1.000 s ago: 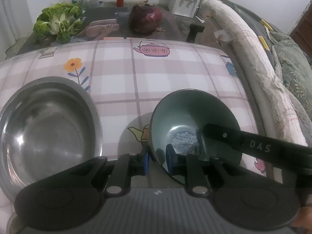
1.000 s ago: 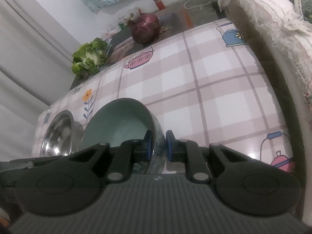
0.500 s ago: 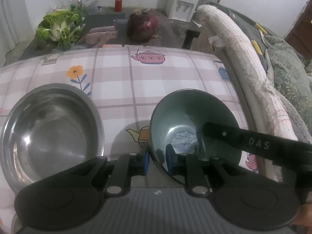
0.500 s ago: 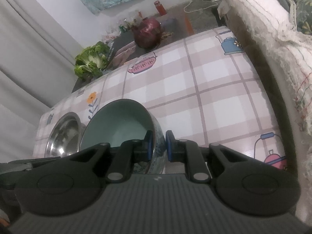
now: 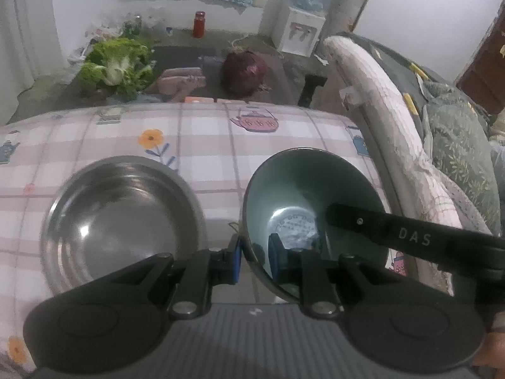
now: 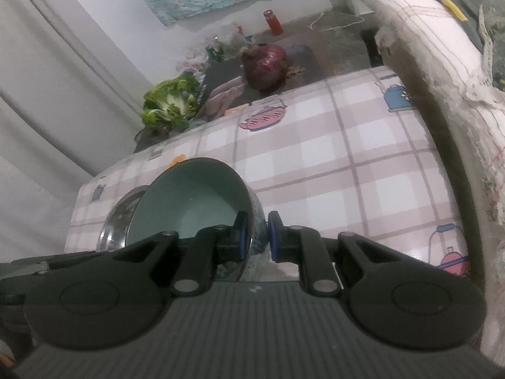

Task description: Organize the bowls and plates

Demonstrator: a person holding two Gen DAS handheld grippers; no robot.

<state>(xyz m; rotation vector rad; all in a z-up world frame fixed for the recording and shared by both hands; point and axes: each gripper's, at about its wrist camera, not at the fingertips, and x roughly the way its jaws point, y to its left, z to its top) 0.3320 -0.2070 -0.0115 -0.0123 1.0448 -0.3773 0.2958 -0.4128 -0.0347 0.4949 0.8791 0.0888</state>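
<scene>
A green ceramic bowl point(image 5: 312, 195) is held in the air above the checked tablecloth point(image 5: 205, 145). My left gripper point(image 5: 254, 254) is shut on its near left rim. My right gripper point(image 6: 255, 237) is shut on its right rim, one finger inside and one outside; its arm point(image 5: 410, 237) crosses the bowl in the left wrist view. The bowl also shows in the right wrist view point(image 6: 189, 202). A steel bowl point(image 5: 120, 218) sits on the table just left of the green bowl, and its rim shows in the right wrist view point(image 6: 118, 218).
A cloth-covered sofa arm point(image 5: 388, 117) runs along the table's right edge. Beyond the far edge, on the floor, lie green leafy vegetables point(image 5: 116, 66), a red cabbage point(image 5: 244, 71) and a red bottle point(image 5: 199, 24). A curtain point(image 6: 47, 79) hangs at left.
Both grippers have lifted the green bowl higher above the table. It has come closer to the steel bowl. The steel bowl has not moved.
</scene>
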